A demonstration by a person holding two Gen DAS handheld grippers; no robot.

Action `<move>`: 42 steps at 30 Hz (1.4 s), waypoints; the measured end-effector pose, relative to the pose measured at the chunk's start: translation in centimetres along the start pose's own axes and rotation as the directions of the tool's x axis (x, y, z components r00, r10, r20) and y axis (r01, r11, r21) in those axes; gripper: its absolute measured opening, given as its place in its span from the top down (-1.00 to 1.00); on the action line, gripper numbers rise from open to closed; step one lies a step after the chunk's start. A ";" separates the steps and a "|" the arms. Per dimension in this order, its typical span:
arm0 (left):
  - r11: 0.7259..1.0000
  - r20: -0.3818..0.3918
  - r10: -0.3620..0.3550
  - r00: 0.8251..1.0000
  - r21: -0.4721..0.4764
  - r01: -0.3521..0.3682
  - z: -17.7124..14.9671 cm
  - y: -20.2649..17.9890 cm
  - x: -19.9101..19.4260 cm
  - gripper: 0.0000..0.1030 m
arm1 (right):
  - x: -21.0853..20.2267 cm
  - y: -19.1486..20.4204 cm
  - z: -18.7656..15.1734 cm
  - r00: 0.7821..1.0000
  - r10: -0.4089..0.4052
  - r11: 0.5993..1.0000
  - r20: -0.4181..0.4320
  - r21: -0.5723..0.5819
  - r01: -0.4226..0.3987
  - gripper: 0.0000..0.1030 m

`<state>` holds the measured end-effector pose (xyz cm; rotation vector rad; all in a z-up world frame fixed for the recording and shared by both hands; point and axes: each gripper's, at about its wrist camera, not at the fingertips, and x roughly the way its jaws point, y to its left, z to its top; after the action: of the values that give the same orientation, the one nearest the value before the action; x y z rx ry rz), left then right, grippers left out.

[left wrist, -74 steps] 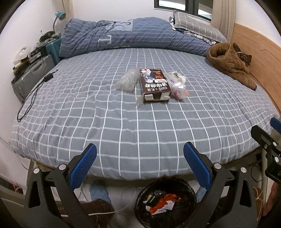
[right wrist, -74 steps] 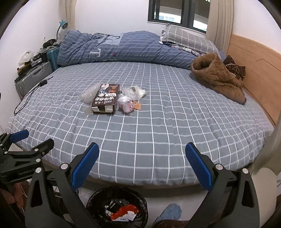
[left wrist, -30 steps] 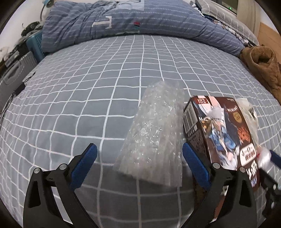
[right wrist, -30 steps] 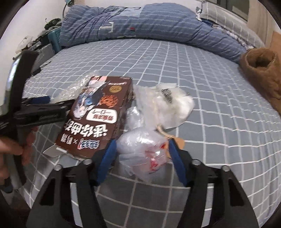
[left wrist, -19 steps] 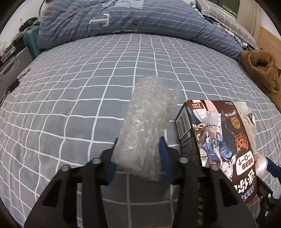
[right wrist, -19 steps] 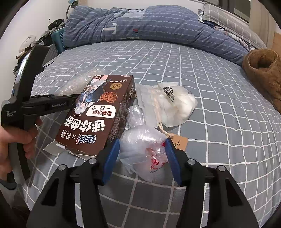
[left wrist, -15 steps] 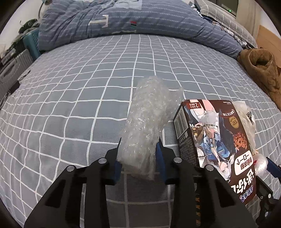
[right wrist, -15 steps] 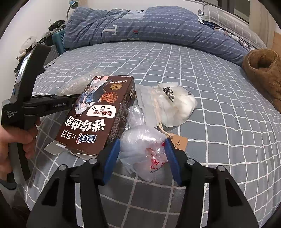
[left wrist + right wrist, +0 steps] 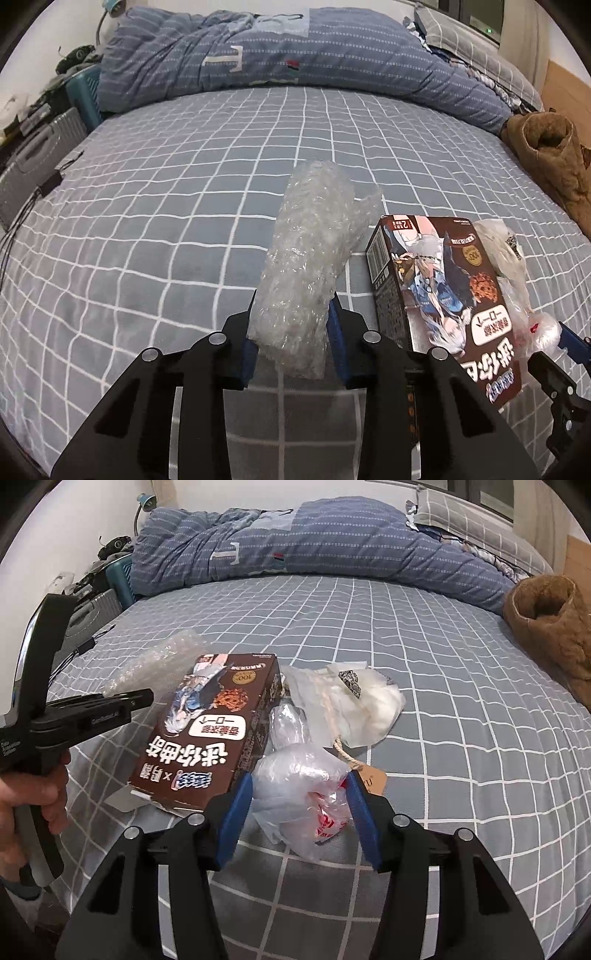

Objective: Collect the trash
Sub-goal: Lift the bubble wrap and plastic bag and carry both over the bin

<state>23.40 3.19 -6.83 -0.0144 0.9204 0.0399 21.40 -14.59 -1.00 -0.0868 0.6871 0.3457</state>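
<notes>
Two grips are set: the left gripper [image 9: 291,339] pinches the near end of the bubble wrap [image 9: 310,258], whose length runs away across the bed [image 9: 147,221], while the right gripper [image 9: 299,812] squeezes the crumpled plastic bag [image 9: 299,790] beside the box [image 9: 218,731].

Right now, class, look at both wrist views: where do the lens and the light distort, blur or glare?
Left wrist view: the fisheye bows the checked sheet into a dome, black corners frame it, and the bubble wrap glints. Right wrist view: the same bulge; the crumpled plastic bag shines, and the hand at the edge looks soft and stretched.
</notes>
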 end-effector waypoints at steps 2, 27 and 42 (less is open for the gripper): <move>1.000 0.001 0.003 1.000 -0.006 -0.003 -0.1 0.3 -0.7 0.38 | -0.6 0.1 0.0 1.000 0.002 1.000 0.005 0.000 -0.002 0.02; 1.000 0.027 -0.008 1.000 0.002 0.008 -3.6 0.0 -10.9 0.38 | -10.5 1.6 -1.1 0.998 -0.043 0.998 0.042 0.047 0.041 0.02; 1.000 0.031 -0.025 0.999 0.000 0.025 -7.5 -0.4 -16.9 0.38 | -16.3 3.1 -3.5 0.997 -0.051 0.997 0.064 0.069 0.047 0.02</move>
<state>7.22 2.08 2.08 -0.0259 0.8894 0.0170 6.46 -16.97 6.76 -0.0283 0.6302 0.2772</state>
